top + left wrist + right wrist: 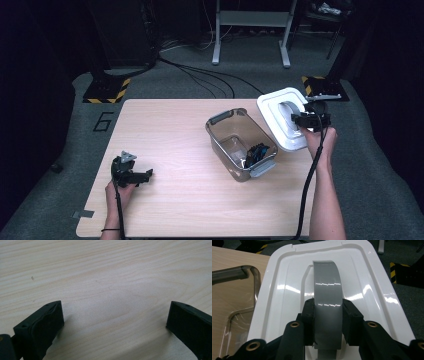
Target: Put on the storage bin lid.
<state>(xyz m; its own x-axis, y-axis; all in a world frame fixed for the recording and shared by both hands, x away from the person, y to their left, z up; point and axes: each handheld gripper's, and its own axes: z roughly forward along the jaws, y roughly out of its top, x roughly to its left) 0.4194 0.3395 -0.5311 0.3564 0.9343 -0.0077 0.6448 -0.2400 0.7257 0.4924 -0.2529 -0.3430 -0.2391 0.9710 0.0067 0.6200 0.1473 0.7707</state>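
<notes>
A clear plastic box (235, 142) with grey latches stands right of the table's middle, and a dark object (256, 152) lies inside it. Its white lid (280, 117) is held tilted at the box's right side, partly past the table edge. My right gripper (302, 120) is shut on the lid's grey handle (327, 302), one jaw on each side of it. The box's rim (249, 271) shows to the left of the lid in the right gripper view. My left gripper (142, 176) rests open on the wood at the near left, with bare table (110, 290) between its jaws.
The wooden table (165, 135) has wide free room between the left gripper and the box. Beyond it lie grey floor, black cables (205, 80), yellow-black striped stand bases (106, 91) and a metal frame (250, 30).
</notes>
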